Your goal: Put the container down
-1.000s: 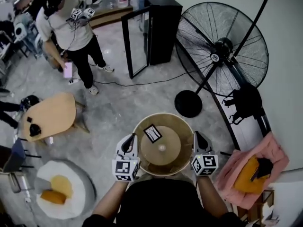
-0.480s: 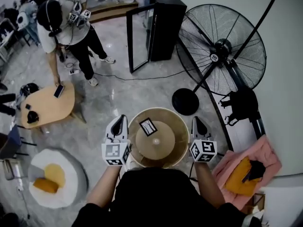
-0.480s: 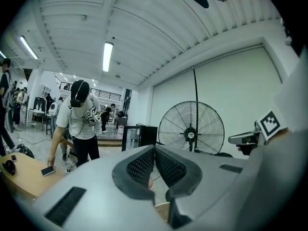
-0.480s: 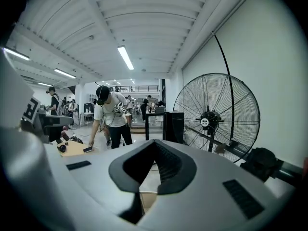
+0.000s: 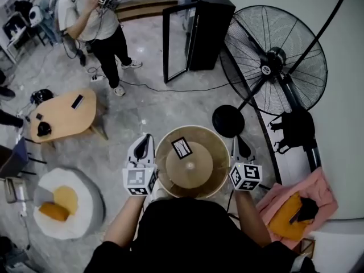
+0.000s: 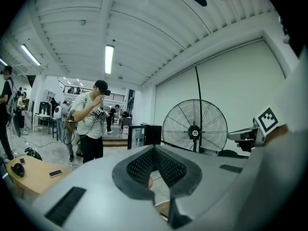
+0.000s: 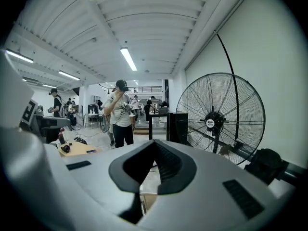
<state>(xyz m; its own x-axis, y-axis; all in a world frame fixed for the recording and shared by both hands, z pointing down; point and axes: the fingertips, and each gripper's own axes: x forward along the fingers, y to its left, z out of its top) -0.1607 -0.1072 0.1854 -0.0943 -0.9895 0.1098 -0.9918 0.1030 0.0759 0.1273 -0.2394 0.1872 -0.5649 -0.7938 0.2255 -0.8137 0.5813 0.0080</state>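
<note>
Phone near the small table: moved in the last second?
Yes. The phone went from the bystander's hand, beside the table, down onto its top.

We see the bystander [image 5: 94,16] straighten up. A second ago this person bends toward the wooden table [image 5: 57,121] with a pink phone in one hand, and now stands upright, farther from it, with both hands raised to the head. The phone [image 5: 77,101] now lies on the tabletop. Our head view shifts too: the fan [image 5: 276,67] and the black cabinet [image 5: 199,30] sit farther right, and the table comes fully into the frame. The container [image 5: 192,162] sits a little higher in the frame, and the left gripper [image 5: 145,140] a little farther left.
</note>
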